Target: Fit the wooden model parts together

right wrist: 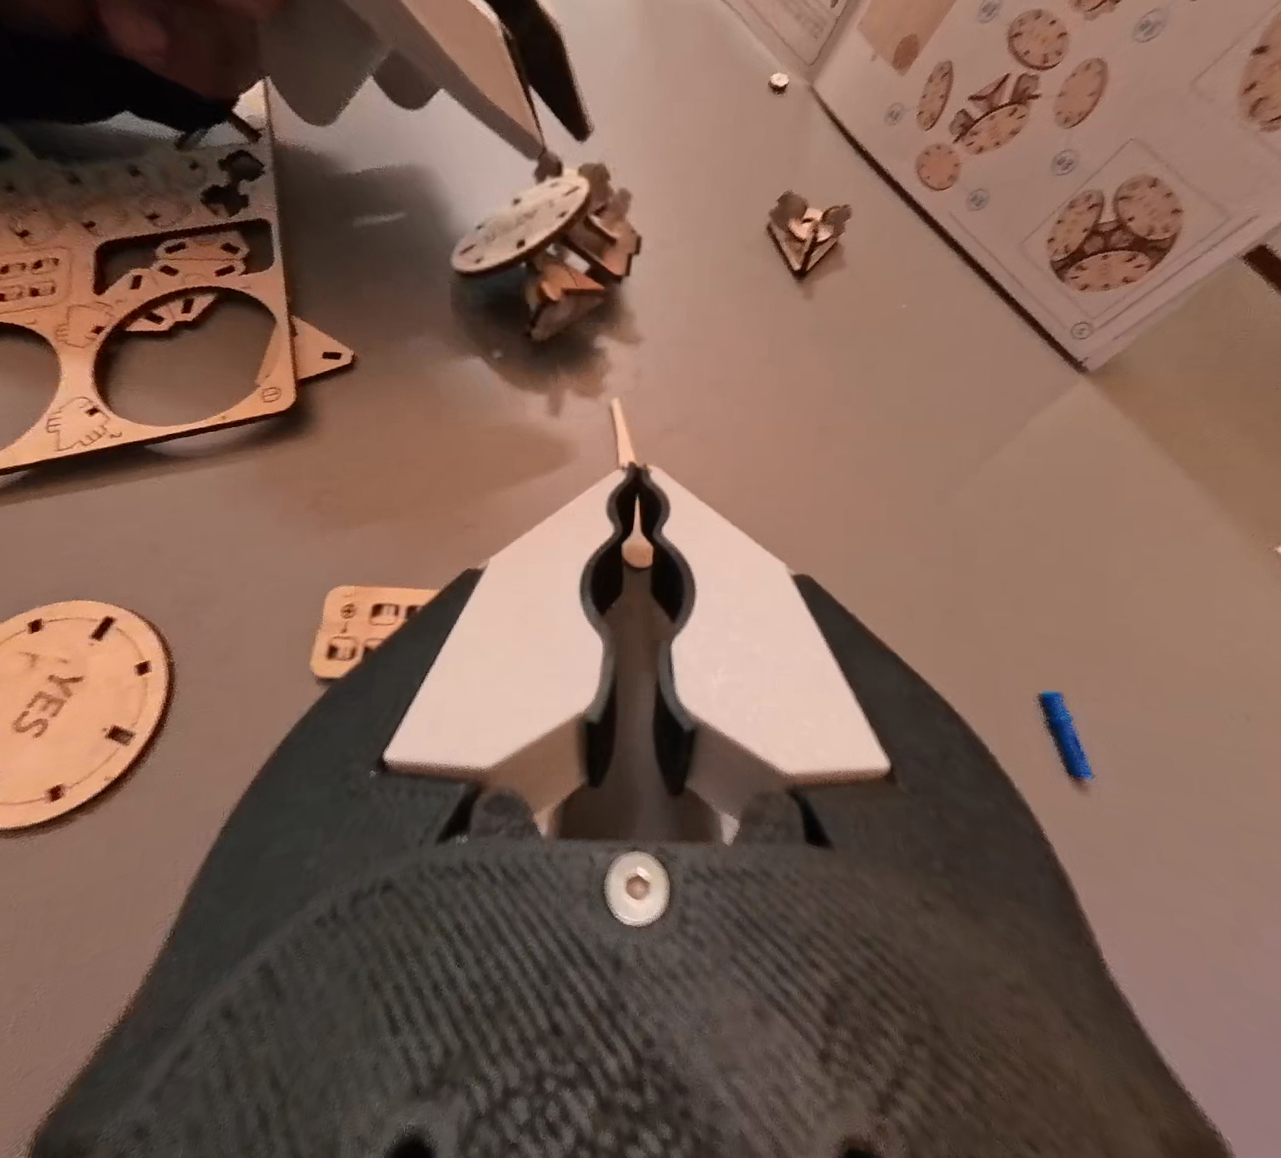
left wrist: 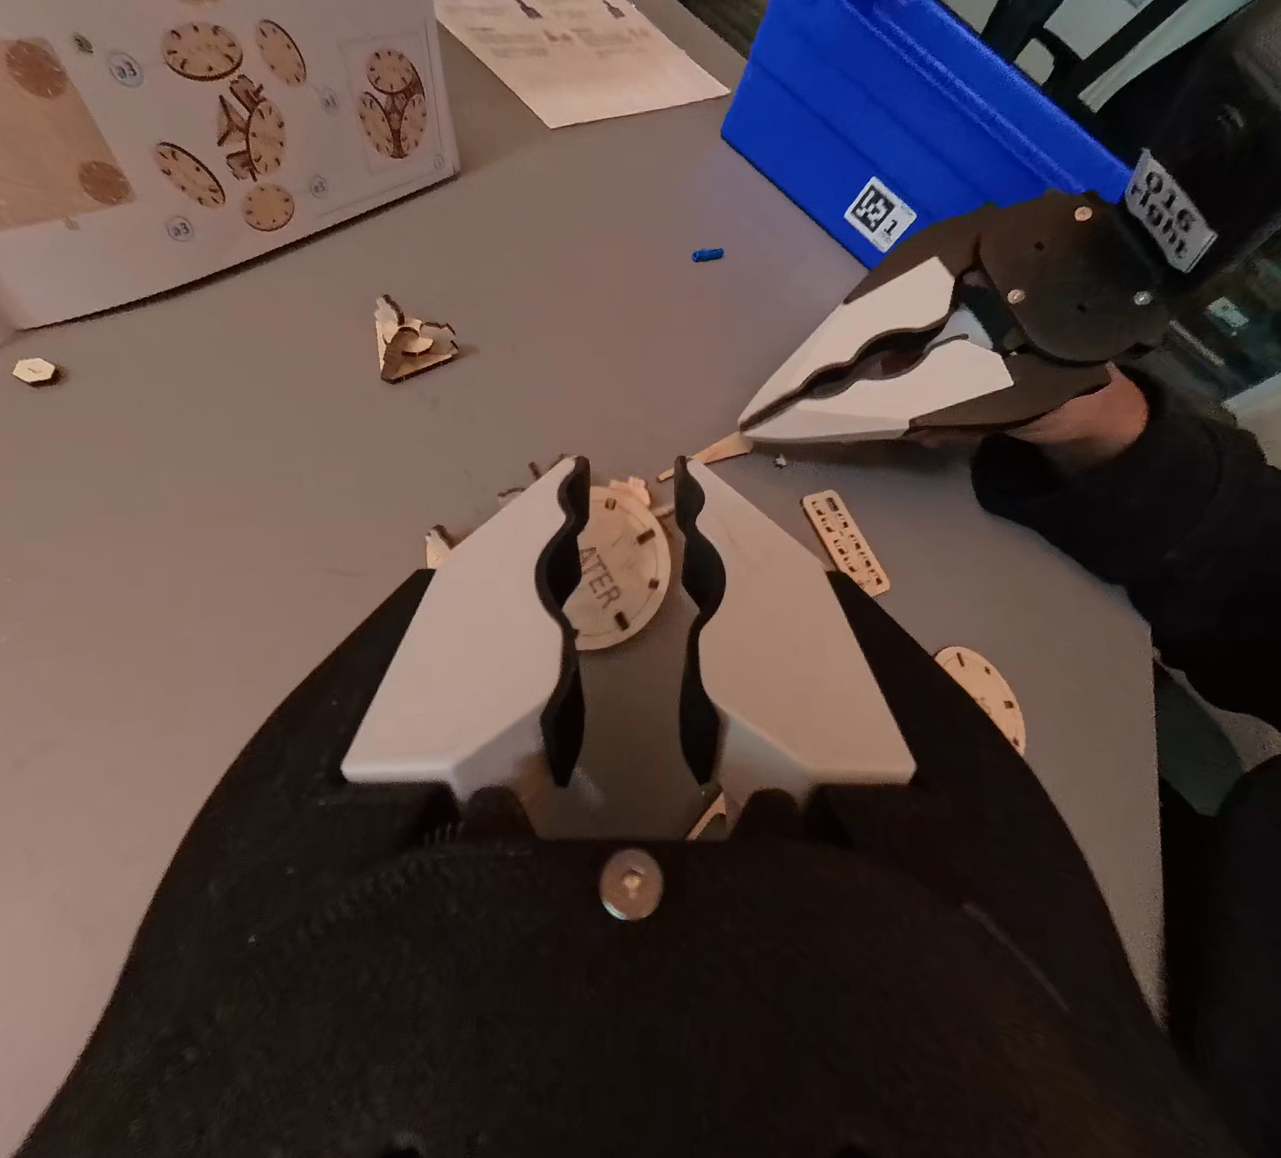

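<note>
My left gripper is open, its jaws hovering over a round wooden disc that sits on top of a small wooden assembly on the grey table. The pads do not press on the disc. In the right wrist view the assembly lies under the left gripper. My right gripper is shut on a thin wooden stick that points forward toward the assembly. In the left wrist view the right gripper holds the stick low over the table, just right of my left fingertips.
A small triangular wooden sub-assembly lies farther left. A blue bin stands at the back right. Instruction sheets are at the back left. A cut-out wooden sheet, a loose disc, a slotted card and a blue peg lie around. My hands' fingertips stand some 9 cm from each other.
</note>
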Available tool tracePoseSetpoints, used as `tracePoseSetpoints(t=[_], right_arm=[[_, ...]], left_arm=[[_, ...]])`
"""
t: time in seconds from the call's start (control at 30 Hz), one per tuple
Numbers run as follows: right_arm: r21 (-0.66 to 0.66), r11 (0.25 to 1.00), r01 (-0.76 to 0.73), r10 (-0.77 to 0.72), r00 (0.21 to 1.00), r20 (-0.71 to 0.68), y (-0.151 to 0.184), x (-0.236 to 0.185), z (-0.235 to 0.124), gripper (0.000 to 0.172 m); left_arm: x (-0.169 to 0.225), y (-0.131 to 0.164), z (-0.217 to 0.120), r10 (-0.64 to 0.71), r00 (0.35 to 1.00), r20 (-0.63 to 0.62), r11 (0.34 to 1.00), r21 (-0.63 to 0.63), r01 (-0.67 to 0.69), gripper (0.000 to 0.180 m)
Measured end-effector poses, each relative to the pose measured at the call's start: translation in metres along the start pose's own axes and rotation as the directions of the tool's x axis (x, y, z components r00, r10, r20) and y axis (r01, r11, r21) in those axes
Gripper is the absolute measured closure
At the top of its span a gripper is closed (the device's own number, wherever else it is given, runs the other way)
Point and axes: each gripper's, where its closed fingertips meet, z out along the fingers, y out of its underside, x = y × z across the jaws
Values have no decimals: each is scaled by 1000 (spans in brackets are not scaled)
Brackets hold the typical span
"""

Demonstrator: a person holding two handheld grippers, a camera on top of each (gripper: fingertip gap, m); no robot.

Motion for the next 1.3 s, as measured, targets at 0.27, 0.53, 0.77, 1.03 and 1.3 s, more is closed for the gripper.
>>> tracePoseSetpoints(t=[0.27, 0.53, 0.77, 1.03, 1.3], right_arm=[[-95, 995, -5, 5, 1000, 3, 15, -3, 11, 158], [13, 995, -98, 96, 985, 141, -8, -23, 2, 166], [169, 834, -524, 302, 692, 656, -66, -55, -47, 166], [78, 767, -637, 335, 501, 798, -74, -70, -55, 166], [387, 720, -576, 195, 703, 684, -93, -43, -62, 145]], left_arm=[[-4, -4, -2, 30, 999, 40, 999, 18, -30, 160], [31, -19, -8, 132, 983, -126, 986, 120, -117, 155], [96, -5, -11, 222, 867, -447, 975, 120, -187, 137], [109, -6, -14, 306, 837, -453, 951, 189, -245, 169], [97, -27, -23, 127, 847, -515, 975, 221, -12, 180]])
